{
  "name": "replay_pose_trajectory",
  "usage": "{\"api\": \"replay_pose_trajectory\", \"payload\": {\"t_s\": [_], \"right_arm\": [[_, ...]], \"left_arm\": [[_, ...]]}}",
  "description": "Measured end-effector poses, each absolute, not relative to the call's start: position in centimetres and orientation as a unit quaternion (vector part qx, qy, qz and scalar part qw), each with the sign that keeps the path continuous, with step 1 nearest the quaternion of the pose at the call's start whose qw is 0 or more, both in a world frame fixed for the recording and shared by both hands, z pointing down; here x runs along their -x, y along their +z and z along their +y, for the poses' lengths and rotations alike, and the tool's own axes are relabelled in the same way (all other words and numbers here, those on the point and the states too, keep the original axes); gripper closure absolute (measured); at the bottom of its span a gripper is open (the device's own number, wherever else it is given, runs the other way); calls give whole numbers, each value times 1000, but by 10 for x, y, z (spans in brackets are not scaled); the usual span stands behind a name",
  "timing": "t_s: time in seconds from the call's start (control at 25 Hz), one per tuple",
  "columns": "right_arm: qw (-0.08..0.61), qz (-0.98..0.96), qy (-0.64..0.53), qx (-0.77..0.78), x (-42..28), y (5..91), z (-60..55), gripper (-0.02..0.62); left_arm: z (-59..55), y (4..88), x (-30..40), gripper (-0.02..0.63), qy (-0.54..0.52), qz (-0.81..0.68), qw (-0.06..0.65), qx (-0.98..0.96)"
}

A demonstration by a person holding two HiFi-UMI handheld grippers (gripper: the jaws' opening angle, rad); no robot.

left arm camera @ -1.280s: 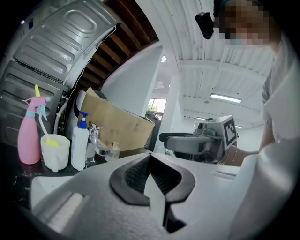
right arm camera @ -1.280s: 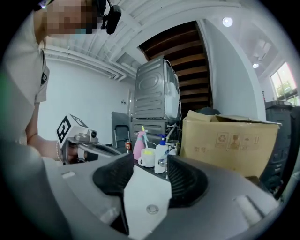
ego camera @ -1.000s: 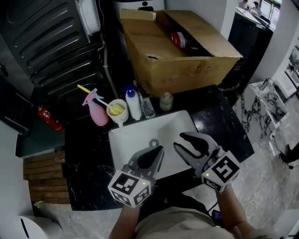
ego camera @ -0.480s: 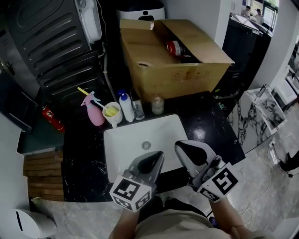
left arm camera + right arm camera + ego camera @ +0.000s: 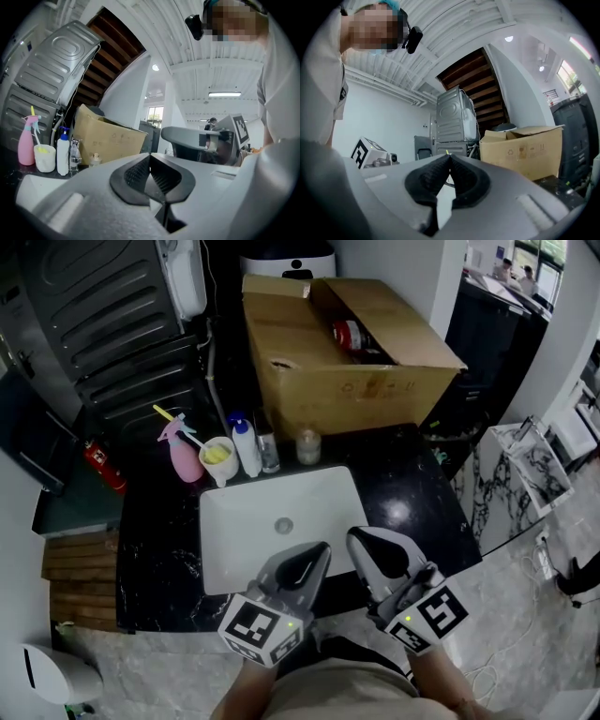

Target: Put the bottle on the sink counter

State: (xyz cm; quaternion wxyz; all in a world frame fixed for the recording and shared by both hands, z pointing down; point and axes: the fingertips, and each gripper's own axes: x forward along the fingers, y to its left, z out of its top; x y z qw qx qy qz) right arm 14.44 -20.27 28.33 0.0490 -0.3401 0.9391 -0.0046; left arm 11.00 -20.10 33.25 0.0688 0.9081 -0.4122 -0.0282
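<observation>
- The white bottle [image 5: 246, 448] with the blue cap stands upright on the worktop [image 5: 412, 493], right behind the sink [image 5: 234, 540]. I take it for the task's bottle, though I can't be sure.
- It has close neighbours in the same row: a pink spray bottle [image 5: 183, 457] and a cup [image 5: 217, 457] on one side, a small clear bottle [image 5: 269, 454] and a jar [image 5: 307, 445] on the other.
- Behind the row sits an open cardboard box [image 5: 356, 381] with a red-topped item [image 5: 349, 334] inside. It is too small for me to name.
- My left gripper [image 5: 317, 551] hangs over the near rim of the sink, well apart from the bottles. Its fingers [image 5: 133, 173] are pressed together with nothing between them.
- My right gripper [image 5: 354, 538] is just beside it, and its fingers [image 5: 464, 180] are likewise closed on nothing.
- My reading is that the placing looks done, with a bottle on the worktop and both tools empty near my body.
- If the red-topped item is the real target, I would have to reach across the sink and into the box. I'd spread the fingers wide before closing on it.
</observation>
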Motion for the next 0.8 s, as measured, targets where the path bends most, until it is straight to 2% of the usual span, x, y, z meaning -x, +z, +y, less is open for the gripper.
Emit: {"api": "replay_pose_trajectory", "payload": {"t_s": [0.24, 0.8], "right_arm": [[54, 944, -32, 325, -133, 293, -206, 592], [33, 949, -9, 314, -119, 292, -218, 592]], "left_arm": [[-210, 334, -103, 598, -22, -424, 69, -903], [-222, 335, -90, 598, -24, -426, 73, -902]]}}
